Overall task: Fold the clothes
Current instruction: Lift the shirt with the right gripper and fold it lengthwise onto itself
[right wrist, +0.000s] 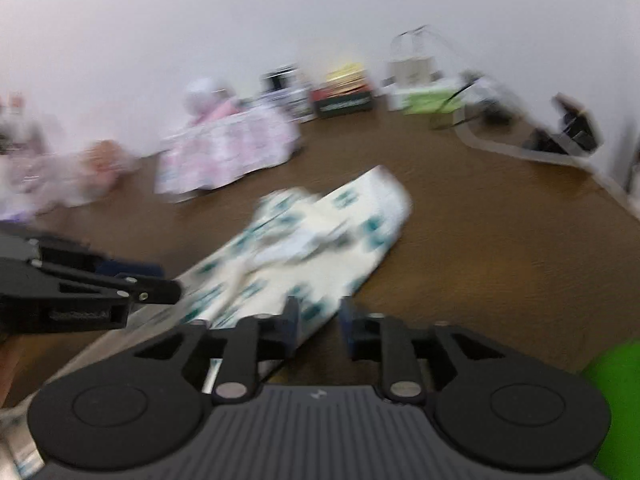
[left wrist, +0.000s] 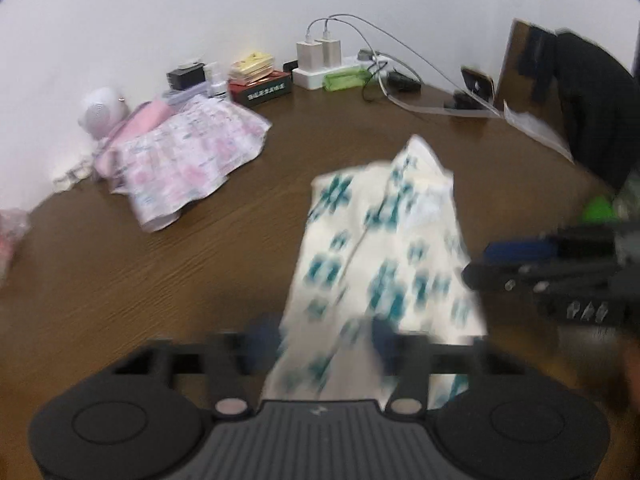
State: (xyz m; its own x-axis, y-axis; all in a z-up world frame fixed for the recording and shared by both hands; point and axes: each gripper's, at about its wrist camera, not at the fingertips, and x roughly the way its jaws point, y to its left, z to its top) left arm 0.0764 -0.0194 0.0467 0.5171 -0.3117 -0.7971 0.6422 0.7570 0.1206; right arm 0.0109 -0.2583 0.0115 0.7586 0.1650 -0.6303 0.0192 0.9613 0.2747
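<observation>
A cream garment with teal prints [left wrist: 384,248] lies partly folded on the brown wooden table [left wrist: 120,280], stretching away from me. My left gripper [left wrist: 324,336] sits at its near end with the jaws apart and the cloth lying between the fingers, not pinched. My right gripper [right wrist: 318,320] is at the garment's [right wrist: 320,240] near right edge, jaws apart, with only the cloth's edge by its left finger. Each gripper shows in the other's view: the right gripper [left wrist: 480,264] from the right, the left gripper [right wrist: 160,280] from the left. Both views are blurred.
A folded pink floral garment [left wrist: 188,156] lies at the back left beside a white round device [left wrist: 102,112]. Boxes [left wrist: 260,80], a power strip with chargers and cables [left wrist: 332,68] line the wall. A dark upright panel [left wrist: 528,68] and papers stand at the right. Something green [right wrist: 616,392] is near right.
</observation>
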